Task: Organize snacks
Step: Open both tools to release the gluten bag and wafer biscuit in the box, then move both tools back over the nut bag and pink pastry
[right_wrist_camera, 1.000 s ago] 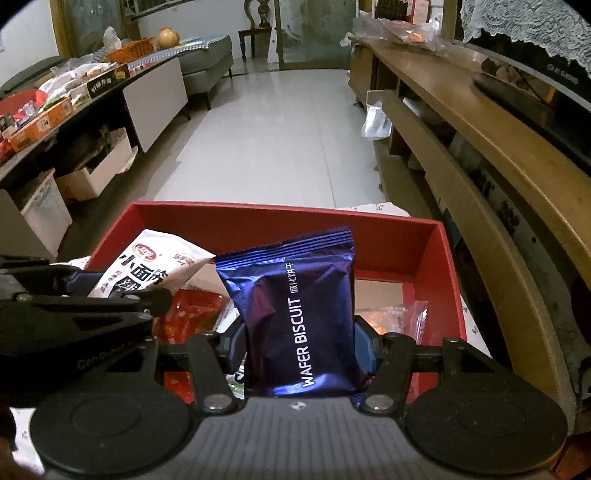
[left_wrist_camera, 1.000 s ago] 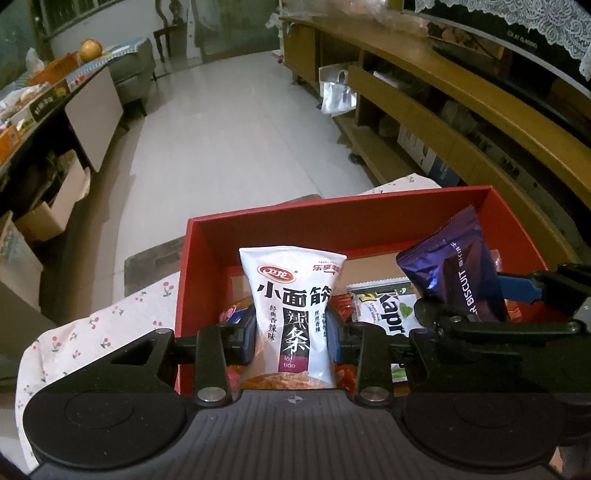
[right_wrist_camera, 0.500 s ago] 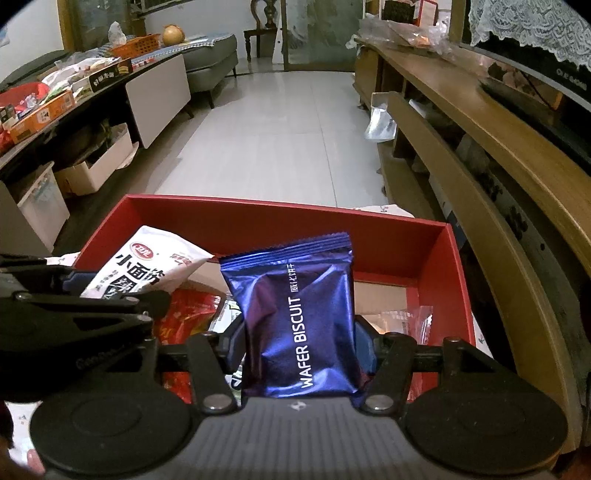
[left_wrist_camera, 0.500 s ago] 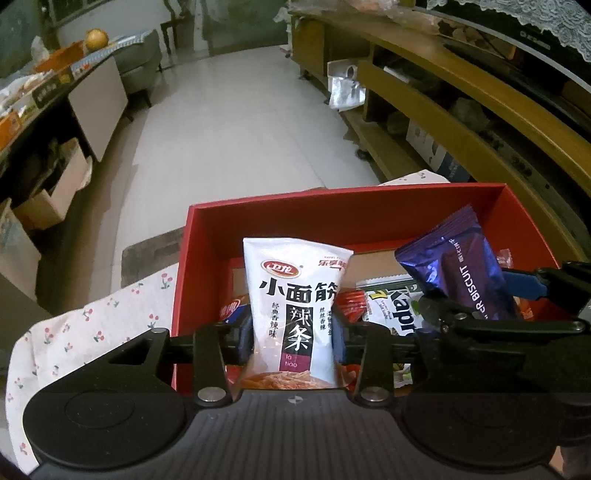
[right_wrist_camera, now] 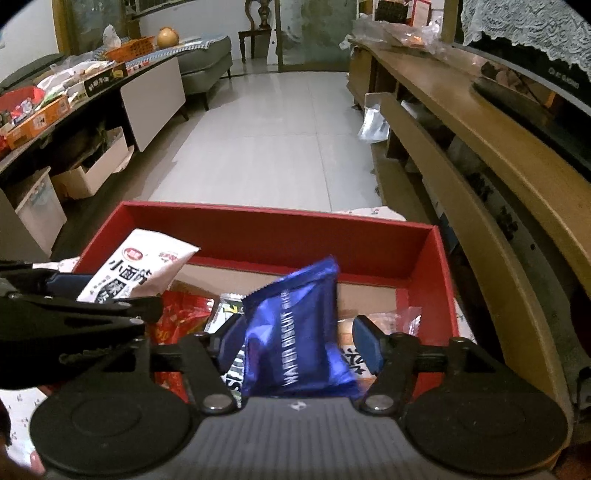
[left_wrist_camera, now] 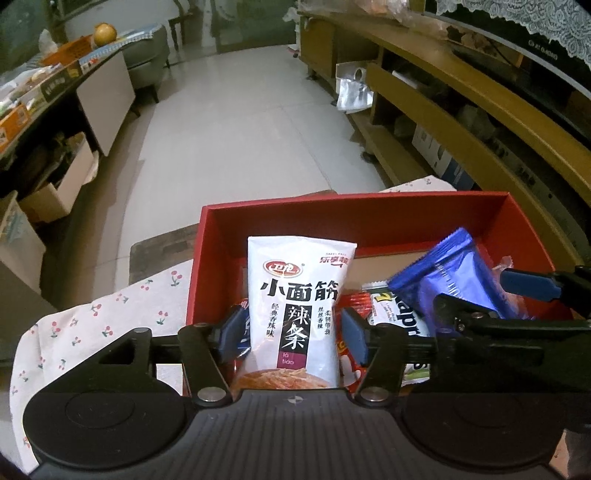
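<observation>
Both tools hang over the red box (left_wrist_camera: 354,221). The left tool (left_wrist_camera: 291,332) is opening, its pads clear of the white snack packet (left_wrist_camera: 295,306) upright between them. The right tool (right_wrist_camera: 299,339) is opening too, the blue wafer packet (right_wrist_camera: 295,332) tilting loose between its pads

A home living room, pale tiled floor (right_wrist_camera: 266,147), grey sofa (right_wrist_camera: 207,62) at the far end, long wooden TV cabinet (right_wrist_camera: 480,122) with lace-draped screen (right_wrist_camera: 532,62), cluttered side bench (right_wrist_camera: 55,107) with snack boxes, cherry-print tablecloth (left_wrist_camera: 92,325), carved wooden chair (right_wrist_camera: 258,33).
</observation>
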`<state>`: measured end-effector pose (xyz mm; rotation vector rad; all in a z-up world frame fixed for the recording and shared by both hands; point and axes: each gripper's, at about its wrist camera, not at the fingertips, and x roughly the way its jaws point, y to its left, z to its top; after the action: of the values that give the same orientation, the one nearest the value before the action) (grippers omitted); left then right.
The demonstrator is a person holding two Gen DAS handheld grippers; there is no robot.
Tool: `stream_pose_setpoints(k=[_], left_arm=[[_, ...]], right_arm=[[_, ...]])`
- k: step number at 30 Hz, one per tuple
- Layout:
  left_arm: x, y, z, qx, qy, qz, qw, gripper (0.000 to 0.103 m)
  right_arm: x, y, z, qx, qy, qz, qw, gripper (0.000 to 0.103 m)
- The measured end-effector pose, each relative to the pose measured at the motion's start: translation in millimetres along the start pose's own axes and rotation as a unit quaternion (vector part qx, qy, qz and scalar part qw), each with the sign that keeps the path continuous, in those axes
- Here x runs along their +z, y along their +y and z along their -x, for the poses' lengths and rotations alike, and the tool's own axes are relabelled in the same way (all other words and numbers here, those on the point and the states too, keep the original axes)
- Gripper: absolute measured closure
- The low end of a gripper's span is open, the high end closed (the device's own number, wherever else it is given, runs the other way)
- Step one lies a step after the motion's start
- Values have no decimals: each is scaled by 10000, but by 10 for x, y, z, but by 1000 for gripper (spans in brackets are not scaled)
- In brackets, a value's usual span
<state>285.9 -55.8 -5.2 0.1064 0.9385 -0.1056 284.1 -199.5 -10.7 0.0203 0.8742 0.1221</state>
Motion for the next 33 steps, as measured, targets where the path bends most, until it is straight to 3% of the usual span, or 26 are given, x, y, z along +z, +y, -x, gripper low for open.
stream_pose_setpoints(k=[22,33], left_arm=[[-178,71,547,-187,-269,-5,9995,22],[-583,241,723,-350,46,125,9993,20]], right_arm=[[-177,22,522,139,-217,-9,9997,30],[-572,144,840,270,-18,184,9995,30]])
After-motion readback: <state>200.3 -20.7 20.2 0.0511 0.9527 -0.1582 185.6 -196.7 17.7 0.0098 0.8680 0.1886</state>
